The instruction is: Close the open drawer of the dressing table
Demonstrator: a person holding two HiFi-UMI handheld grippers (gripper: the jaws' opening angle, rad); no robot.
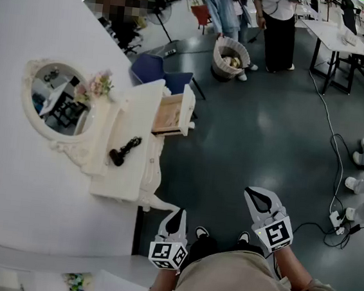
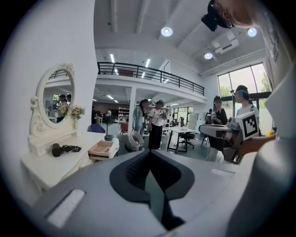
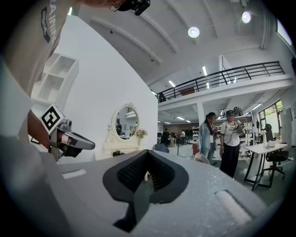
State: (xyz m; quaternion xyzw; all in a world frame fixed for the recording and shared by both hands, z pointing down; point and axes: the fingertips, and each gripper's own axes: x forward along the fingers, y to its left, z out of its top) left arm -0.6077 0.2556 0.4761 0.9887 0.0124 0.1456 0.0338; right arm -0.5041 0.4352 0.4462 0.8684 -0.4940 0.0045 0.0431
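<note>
1. The white dressing table (image 1: pixel 133 178) with an oval mirror (image 1: pixel 57 99) stands against a white wall, at the left of the head view.
2. Its pale wood-lined open drawer (image 1: pixel 172 113) is pulled out at the table's far end and juts over the dark floor. In the left gripper view it shows far off, to the left (image 2: pixel 104 148).
3. A black hair dryer (image 1: pixel 122 153) lies on the counter, and a small bunch of pink flowers (image 1: pixel 100 84) stands beside the mirror.
4. The left gripper (image 1: pixel 175 220) is held low by the person's body, near the table's near leg and well apart from the drawer. Its fingers are pressed together with nothing between them.
5. The right gripper (image 1: pixel 258 200) hangs over the floor to the right. Its fingers are also pressed together and hold nothing.
6. Beyond the drawer are a blue chair (image 1: pixel 160 76) and a woven basket (image 1: pixel 231 55).
</note>
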